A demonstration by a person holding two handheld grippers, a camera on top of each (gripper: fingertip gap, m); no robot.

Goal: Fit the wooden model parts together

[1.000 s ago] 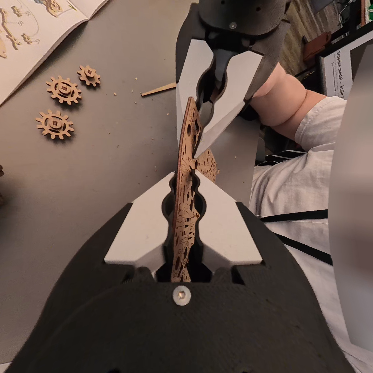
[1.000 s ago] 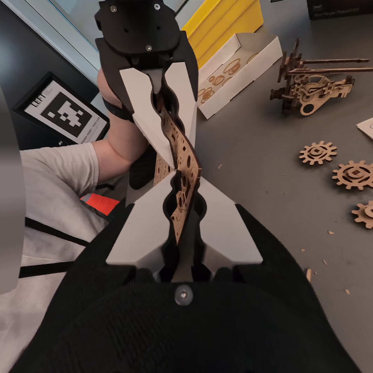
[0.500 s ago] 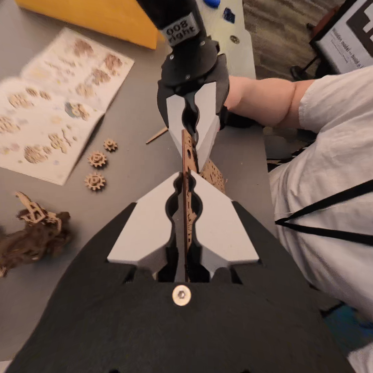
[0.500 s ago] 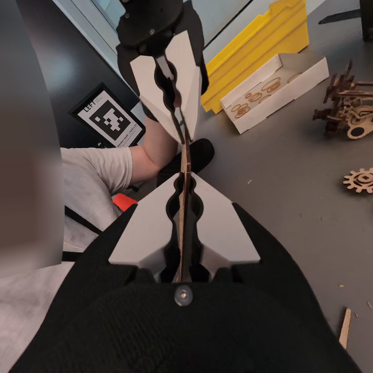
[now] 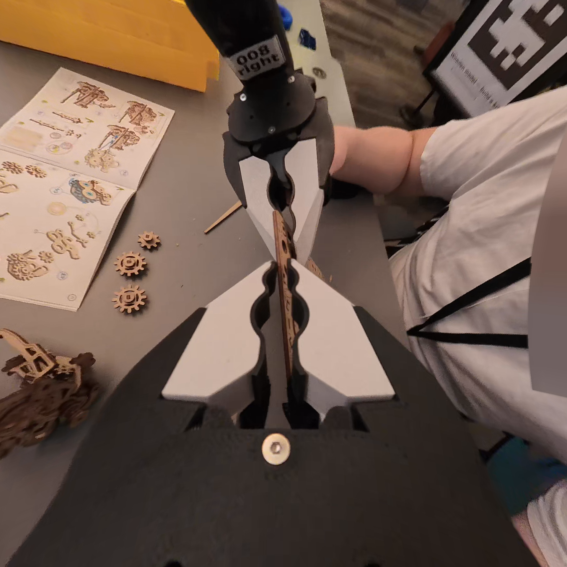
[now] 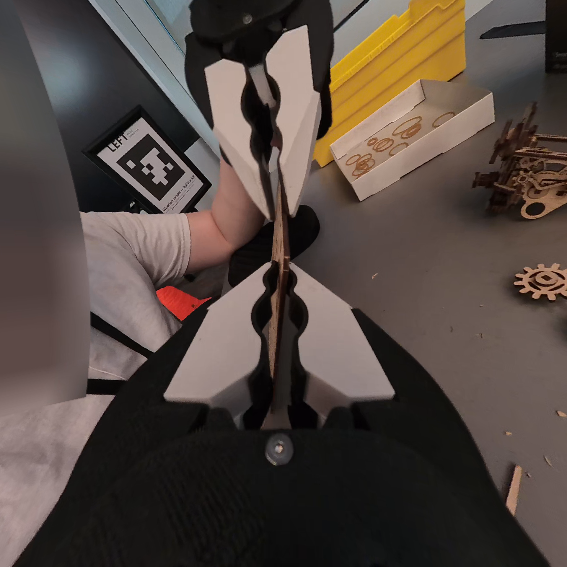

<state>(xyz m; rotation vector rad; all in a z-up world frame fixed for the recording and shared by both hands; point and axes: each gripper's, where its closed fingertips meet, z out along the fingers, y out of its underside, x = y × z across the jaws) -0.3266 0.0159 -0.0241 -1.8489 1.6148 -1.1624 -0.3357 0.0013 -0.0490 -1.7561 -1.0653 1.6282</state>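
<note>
A thin laser-cut wooden sheet (image 5: 287, 306) is held edge-on above the grey table (image 5: 184, 190), near its front edge. My left gripper (image 5: 281, 264) is shut on its near end. My right gripper (image 5: 288, 257) comes in from the far side and is shut on the other end, tip to tip with the left. In the right wrist view the sheet (image 6: 278, 242) runs from my right gripper (image 6: 280, 265) up to my left gripper (image 6: 279, 216). Three loose wooden gears (image 5: 130, 264) lie on the table to the left.
An open instruction booklet (image 5: 61, 184) and a yellow bin (image 5: 107, 36) lie far left. A partly built wooden model (image 5: 40, 383) stands near left. A white box with wooden rings (image 6: 414, 138) sits by the bin. A wooden stick (image 5: 222, 217) and chips lie on the table. A person's arm (image 5: 374, 159) is at right. The tips of both grippers are at nearly the same place. The wooden stick (image 5: 222, 217) is about 15 cm from my right fingertips.
The sheet has turned from showing its face to edge-on and straightened. Both grippers have lifted away from the table and stayed shut on it.
</note>
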